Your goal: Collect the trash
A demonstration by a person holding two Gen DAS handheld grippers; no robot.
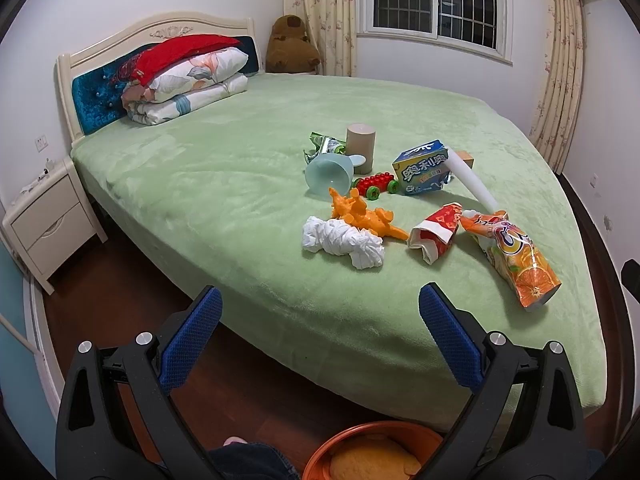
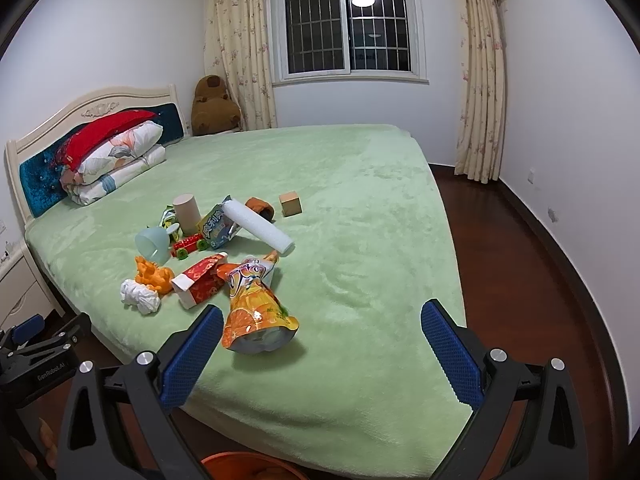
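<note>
My left gripper (image 1: 320,344) is wide open, holding nothing, above the orange bin (image 1: 320,446) so trash can drop in. On the bed (image 2: 360,208), tissue (image 1: 340,242), then juice pouch (image 2: 256,308). My right gripper (image 2: 322,354) is wide too.

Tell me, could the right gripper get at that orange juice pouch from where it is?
Probably yes. The right gripper is open, and the orange juice pouch lies just ahead on the bed's near edge with nothing between them.

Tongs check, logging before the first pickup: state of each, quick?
Left tongs: open, holding nothing.
Right tongs: open, holding nothing.
</note>
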